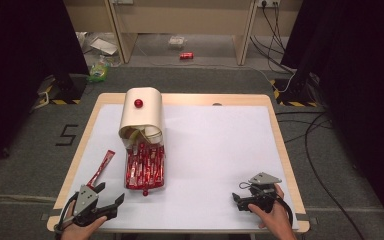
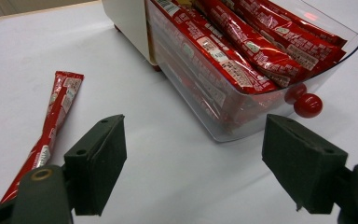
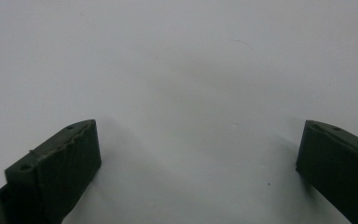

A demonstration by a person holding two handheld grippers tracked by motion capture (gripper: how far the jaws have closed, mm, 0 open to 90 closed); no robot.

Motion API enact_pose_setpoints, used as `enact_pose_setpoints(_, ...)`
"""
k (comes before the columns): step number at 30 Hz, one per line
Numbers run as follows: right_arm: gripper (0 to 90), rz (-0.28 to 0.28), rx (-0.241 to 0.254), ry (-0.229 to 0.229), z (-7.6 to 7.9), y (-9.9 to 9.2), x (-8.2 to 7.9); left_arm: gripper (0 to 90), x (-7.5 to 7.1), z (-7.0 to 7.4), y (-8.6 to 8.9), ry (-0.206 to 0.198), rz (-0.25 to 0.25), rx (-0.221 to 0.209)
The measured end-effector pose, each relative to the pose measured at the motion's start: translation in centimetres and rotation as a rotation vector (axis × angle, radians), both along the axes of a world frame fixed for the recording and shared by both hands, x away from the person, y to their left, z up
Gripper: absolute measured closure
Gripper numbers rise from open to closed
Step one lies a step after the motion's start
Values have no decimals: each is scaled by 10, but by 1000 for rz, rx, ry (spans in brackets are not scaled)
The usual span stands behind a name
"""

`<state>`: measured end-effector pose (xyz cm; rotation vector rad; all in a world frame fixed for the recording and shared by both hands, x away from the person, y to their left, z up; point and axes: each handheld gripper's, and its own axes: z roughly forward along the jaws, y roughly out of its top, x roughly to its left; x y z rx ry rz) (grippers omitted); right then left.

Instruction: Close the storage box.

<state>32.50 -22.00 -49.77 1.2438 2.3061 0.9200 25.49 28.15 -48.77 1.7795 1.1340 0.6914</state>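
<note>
My left tongs (image 1: 109,198) sit at the near left corner of the white-topped counter (image 1: 215,150), jaws wide apart and empty. Just ahead of them I see one loose red stick sachet (image 1: 102,168) lying flat, its long axis running away from me and leaning slightly right. To its right, a clear plastic drawer (image 2: 261,116) packed with red sachets is pulled out toward me from a cream round-topped box (image 1: 142,114); its red knob (image 2: 307,105) faces me. Open counter stretches right of it. My right tongs (image 1: 237,199) hang near the front right edge, jaws spread, gripping nothing.
</note>
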Motion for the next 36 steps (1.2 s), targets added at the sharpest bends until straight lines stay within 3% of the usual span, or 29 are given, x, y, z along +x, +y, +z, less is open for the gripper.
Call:
enact_pose_setpoints(12, 2, -1, -1, 0, 0, 0, 0, 212, 9, 1, -9, -21, 12, 25)
enact_pose_setpoints(30, 2, -1, 0, 1, 0, 0, 0, 165, 13, 2, -16, -1, 3, 5)
enact_pose_setpoints(36, 2, 0, 0, 0, 0, 0, 0, 151, 16, 3, -24, -2, -4, 18)
